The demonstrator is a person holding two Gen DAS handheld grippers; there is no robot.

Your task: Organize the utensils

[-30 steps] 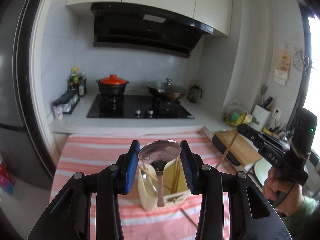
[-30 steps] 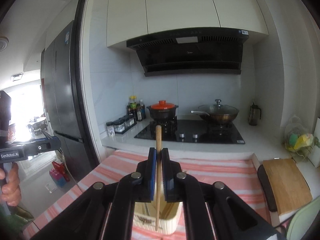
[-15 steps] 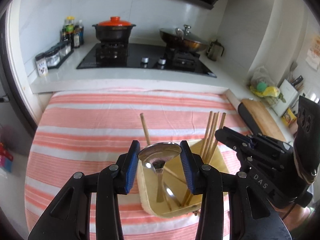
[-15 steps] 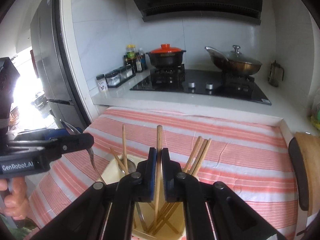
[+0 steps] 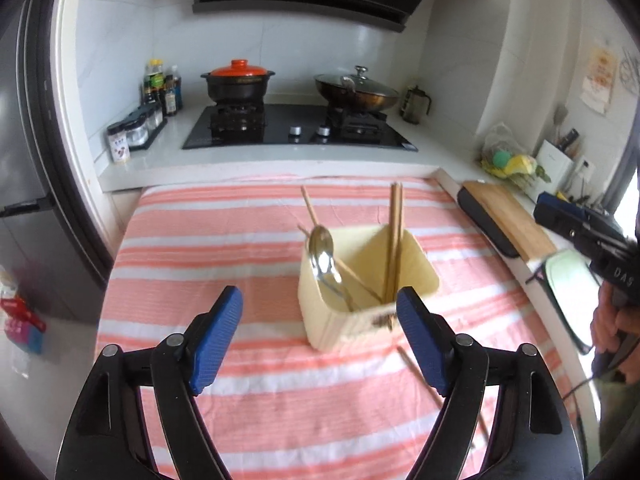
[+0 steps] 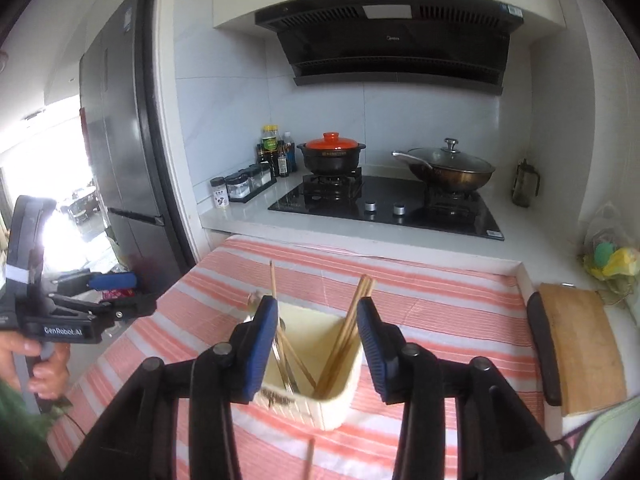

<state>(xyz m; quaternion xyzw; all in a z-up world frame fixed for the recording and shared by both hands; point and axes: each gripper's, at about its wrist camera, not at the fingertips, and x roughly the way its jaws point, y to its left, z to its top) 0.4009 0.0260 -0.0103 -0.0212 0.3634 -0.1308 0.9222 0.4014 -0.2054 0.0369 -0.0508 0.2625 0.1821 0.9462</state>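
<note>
A cream utensil holder (image 5: 348,328) stands on the striped cloth (image 5: 208,264). Inside it lean a metal spoon (image 5: 322,256) and several wooden chopsticks (image 5: 394,240). My left gripper (image 5: 318,304) hovers in front of the holder, its jaws opening wide with nothing between the pads. In the right wrist view the holder (image 6: 304,400) and chopsticks (image 6: 352,320) sit just beyond my right gripper (image 6: 318,320), whose jaws are opening and grip nothing. One loose chopstick (image 5: 420,376) lies on the cloth near the holder. The left gripper (image 6: 108,292) shows at the left, the right gripper (image 5: 560,216) at the right.
Behind the cloth is a black hob (image 5: 296,128) with an orange-lidded pot (image 5: 238,80) and a lidded wok (image 5: 356,90). Spice jars (image 5: 136,132) stand at the left, a wooden cutting board (image 5: 508,220) and a pale plate (image 5: 568,276) at the right, a fridge (image 6: 116,160) on the left.
The left gripper let go of the spoon, which now rests in the holder, and opened wide. The right gripper released its chopstick into the holder and opened. Both drew back from it.
</note>
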